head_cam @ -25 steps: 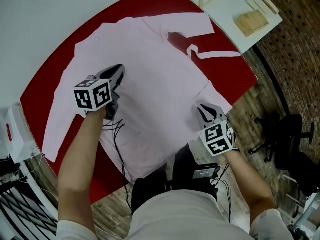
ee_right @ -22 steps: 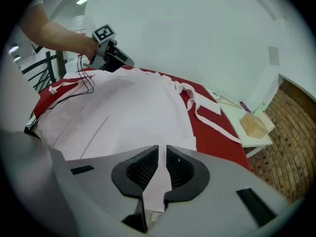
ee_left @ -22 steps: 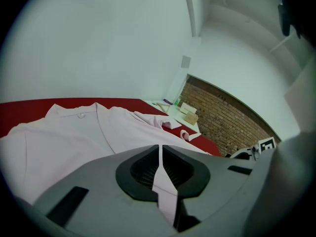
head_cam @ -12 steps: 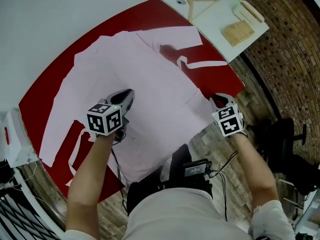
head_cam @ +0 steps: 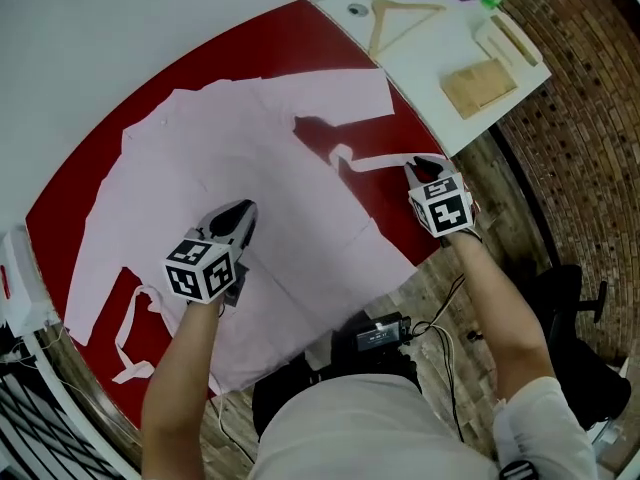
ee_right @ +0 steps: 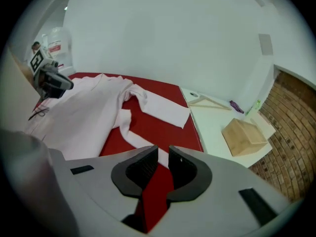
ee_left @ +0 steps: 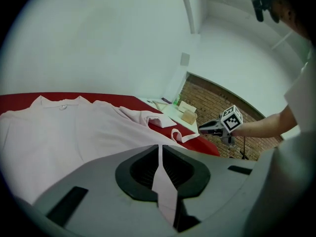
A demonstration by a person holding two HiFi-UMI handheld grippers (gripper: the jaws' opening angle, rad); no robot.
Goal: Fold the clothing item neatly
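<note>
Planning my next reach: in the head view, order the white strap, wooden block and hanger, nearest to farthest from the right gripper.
1. White strap, just beside the right gripper.
2. Wooden block, on the white table's right.
3. Hanger, farthest, table's far left.

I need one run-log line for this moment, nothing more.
left gripper: shut, over pink garment | right gripper: slightly open, near strap

No legible text, brand, number. On left gripper (head_cam: 238, 211), right gripper (head_cam: 424, 162): square marker patterns only. Red label on container (ee_right: 56, 43) too blurred.
</note>
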